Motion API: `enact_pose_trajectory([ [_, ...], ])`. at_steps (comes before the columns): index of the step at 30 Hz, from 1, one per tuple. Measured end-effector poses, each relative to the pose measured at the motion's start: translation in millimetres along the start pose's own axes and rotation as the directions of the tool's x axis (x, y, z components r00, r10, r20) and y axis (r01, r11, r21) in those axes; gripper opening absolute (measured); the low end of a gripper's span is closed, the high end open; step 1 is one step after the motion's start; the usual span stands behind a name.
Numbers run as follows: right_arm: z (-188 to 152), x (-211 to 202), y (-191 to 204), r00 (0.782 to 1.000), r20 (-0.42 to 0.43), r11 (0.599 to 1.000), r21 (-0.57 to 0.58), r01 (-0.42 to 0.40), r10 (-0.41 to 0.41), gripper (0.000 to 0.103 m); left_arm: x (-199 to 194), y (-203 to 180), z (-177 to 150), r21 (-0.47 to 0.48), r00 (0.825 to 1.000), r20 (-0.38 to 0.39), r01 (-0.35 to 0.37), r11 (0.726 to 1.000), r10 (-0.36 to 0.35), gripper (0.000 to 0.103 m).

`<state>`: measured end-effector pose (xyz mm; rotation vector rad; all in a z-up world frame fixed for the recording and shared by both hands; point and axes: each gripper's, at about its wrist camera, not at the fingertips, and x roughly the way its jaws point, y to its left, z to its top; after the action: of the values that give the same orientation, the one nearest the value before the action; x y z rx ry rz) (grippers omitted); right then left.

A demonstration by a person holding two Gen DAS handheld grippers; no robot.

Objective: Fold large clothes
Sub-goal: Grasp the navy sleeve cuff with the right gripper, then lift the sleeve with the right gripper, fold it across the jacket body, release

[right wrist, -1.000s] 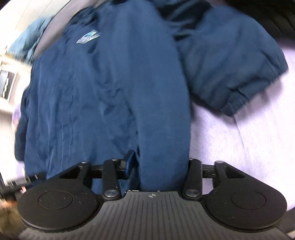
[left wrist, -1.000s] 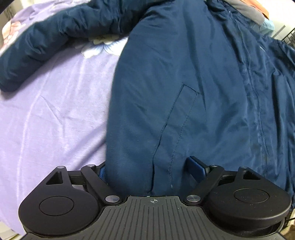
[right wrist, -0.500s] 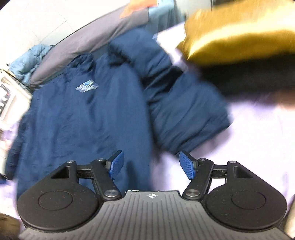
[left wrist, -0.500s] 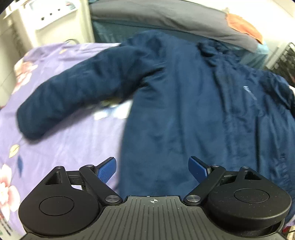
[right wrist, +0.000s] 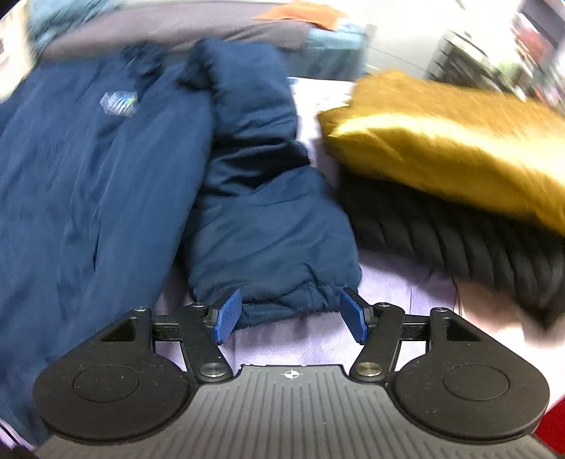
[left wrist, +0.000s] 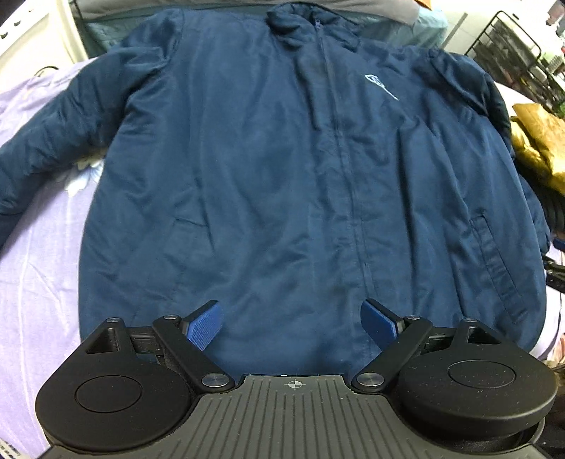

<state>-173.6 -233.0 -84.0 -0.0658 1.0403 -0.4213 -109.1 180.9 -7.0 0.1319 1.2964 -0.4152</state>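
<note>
A dark blue zip jacket lies front up and spread flat on a lilac bed sheet, collar at the far end. Its one sleeve stretches out to the left. My left gripper hovers open above the hem with nothing clamped in it. In the right wrist view the jacket's other sleeve lies alongside the body. The elastic cuff sits in line between the blue pads of my right gripper. Its jaws are closing but stand apart from the cuff.
A folded golden garment rests on a black ribbed one just right of the sleeve. A grey pillow lies beyond the collar. A black wire rack stands at the far right, off the bed.
Both grippers let go of the jacket's hem, which they held a second ago, and drew back and up. The right one swung over to the sleeve cuff.
</note>
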Motion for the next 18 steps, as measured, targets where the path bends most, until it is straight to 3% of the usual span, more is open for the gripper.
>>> enact_pose_trajectory([
  [4, -1, 12, 12, 1.0, 0.012, 0.984, -0.179, -0.008, 0.01, 0.074, 3, -9, 4, -0.011, 1.0, -0.019, -0.007, 1.0, 0.007, 0.103],
  [10, 2, 40, 21, 1.0, -0.007, 0.955, -0.295, -0.009, 0.008, 0.071, 8, -25, 7, 0.007, 0.999, -0.046, -0.011, 1.0, 0.012, 0.103],
  [12, 3, 50, 21, 1.0, -0.022, 0.957, -0.289, -0.014, 0.008, 0.058, 10, -30, 7, 0.014, 0.998, -0.056, -0.016, 1.0, 0.017, 0.103],
  [16, 7, 64, 12, 0.997, -0.073, 0.982, -0.187, -0.025, 0.011, 0.01, 12, -38, 6, 0.016, 0.997, -0.07, -0.021, 1.0, 0.022, 0.103],
  [18, 7, 67, 6, 0.997, -0.078, 0.99, -0.137, -0.034, 0.024, 0.009, 14, -44, 5, 0.021, 0.997, -0.074, -0.023, 1.0, 0.024, 0.103],
])
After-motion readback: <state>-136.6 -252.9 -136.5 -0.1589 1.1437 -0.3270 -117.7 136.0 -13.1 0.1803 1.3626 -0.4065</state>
